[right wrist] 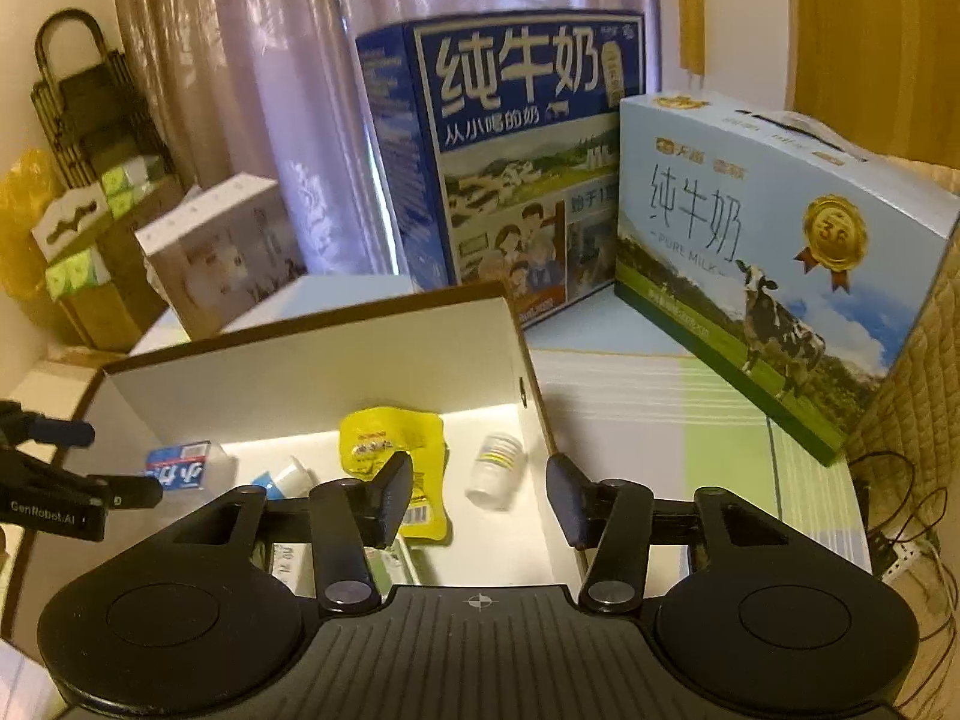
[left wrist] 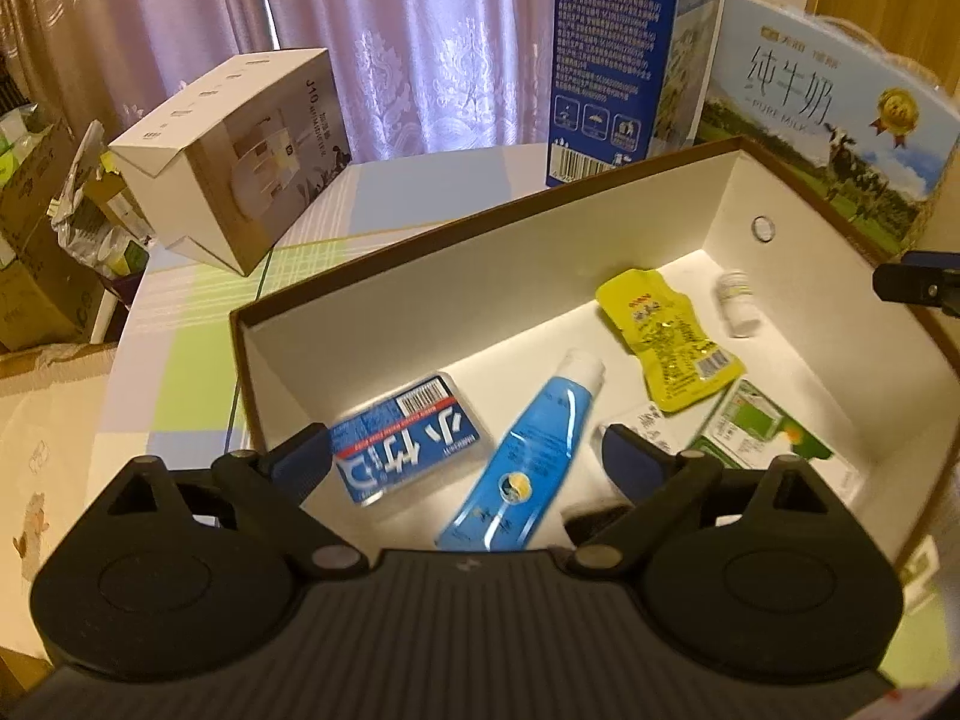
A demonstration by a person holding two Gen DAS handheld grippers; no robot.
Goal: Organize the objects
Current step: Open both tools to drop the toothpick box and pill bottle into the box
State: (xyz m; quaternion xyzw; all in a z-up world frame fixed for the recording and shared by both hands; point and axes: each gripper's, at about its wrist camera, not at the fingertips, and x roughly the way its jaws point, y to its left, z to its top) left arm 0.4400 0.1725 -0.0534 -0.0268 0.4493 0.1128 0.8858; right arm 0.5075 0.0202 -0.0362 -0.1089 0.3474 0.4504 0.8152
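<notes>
White-walled box (left wrist: 672, 204) holds the blue tube (left wrist: 522, 450), yellow pouch (left wrist: 666, 339) and small bottle (right wrist: 495, 468); left gripper (left wrist: 468, 450) fingers spread wide, right gripper (right wrist: 480, 489) fingers parted, both gripping nothing.

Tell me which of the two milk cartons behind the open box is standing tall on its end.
The dark blue milk carton. It stands upright against the curtain, while the light blue milk carton with the cow picture lies low on its long side.

You've got the open brown-rimmed white cardboard box (left wrist: 420, 276) holding: blue-and-white flat packet (left wrist: 408, 438) lying left, blue squeeze tube (left wrist: 522, 456) diagonal mid-floor, yellow foil pouch (left wrist: 666, 336) flat behind it, small white bottle (left wrist: 739, 303) on its side near the far corner, green-and-white carton (left wrist: 762, 432) flat right.
</notes>
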